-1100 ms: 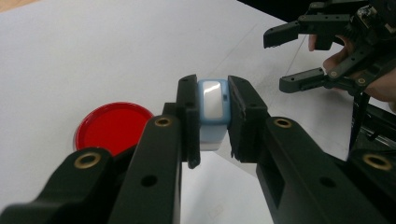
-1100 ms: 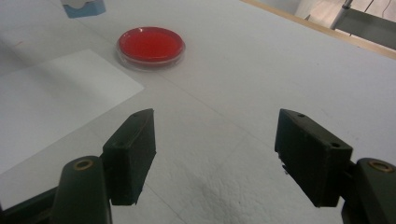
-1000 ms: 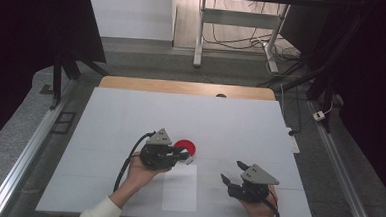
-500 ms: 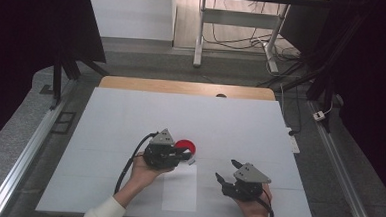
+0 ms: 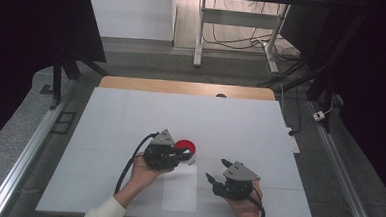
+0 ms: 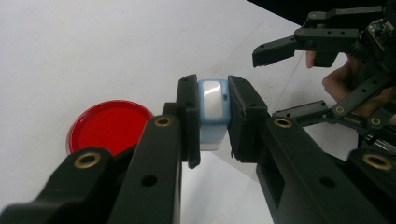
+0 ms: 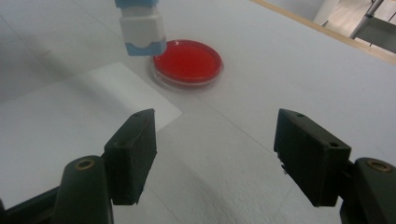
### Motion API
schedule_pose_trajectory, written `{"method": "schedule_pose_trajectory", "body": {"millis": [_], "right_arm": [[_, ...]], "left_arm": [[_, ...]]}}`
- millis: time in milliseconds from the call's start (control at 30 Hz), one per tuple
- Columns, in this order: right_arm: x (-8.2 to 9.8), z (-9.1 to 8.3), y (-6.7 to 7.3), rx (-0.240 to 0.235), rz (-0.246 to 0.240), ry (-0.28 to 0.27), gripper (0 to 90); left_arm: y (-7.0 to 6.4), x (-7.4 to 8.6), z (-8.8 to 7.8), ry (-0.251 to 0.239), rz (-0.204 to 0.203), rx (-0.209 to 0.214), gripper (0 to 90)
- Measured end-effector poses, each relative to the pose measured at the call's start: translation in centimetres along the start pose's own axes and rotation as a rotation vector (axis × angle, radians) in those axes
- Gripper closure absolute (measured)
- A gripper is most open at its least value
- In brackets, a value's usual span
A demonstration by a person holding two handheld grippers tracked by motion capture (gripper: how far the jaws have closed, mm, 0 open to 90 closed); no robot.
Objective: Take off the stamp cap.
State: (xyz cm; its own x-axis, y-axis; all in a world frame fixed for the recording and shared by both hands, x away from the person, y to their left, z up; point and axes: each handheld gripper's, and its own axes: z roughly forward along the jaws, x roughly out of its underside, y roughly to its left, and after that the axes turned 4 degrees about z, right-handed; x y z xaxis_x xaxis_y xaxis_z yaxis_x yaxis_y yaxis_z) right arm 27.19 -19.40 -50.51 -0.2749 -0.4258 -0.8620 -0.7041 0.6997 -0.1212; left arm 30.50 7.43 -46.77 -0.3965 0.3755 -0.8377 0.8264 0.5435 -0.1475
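red-filled shallow dish (image 7: 187,63) beside the blue-white block (image 7: 141,29)

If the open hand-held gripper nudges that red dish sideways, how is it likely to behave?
The red dish looks flat and low, so it should slide across the white table rather than tip. Its glossy rim suggests hard plastic, probably stiff and light. The right hand-held gripper might find it slippery.
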Motion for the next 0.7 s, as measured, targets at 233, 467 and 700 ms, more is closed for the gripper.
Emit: {"method": "schedule_pose_trajectory", "body": {"millis": [233,467,700], "right_arm": [[-0.9,0.9,0.9,-0.020,-0.016,-0.004,29.3],[-1.7,2.0,1.7,-0.035,-0.029,-0.005,29.5],[-2.3,2.8,2.3,-0.047,-0.034,-0.010,30.0]], "left_arm": [[0.1,0.0,-0.2,-0.010,-0.007,0.002,75.5],[0.3,0.0,-0.3,-0.016,-0.015,0.007,75.5],[0.3,0.0,-0.1,-0.010,-0.014,0.007,75.5]]}}
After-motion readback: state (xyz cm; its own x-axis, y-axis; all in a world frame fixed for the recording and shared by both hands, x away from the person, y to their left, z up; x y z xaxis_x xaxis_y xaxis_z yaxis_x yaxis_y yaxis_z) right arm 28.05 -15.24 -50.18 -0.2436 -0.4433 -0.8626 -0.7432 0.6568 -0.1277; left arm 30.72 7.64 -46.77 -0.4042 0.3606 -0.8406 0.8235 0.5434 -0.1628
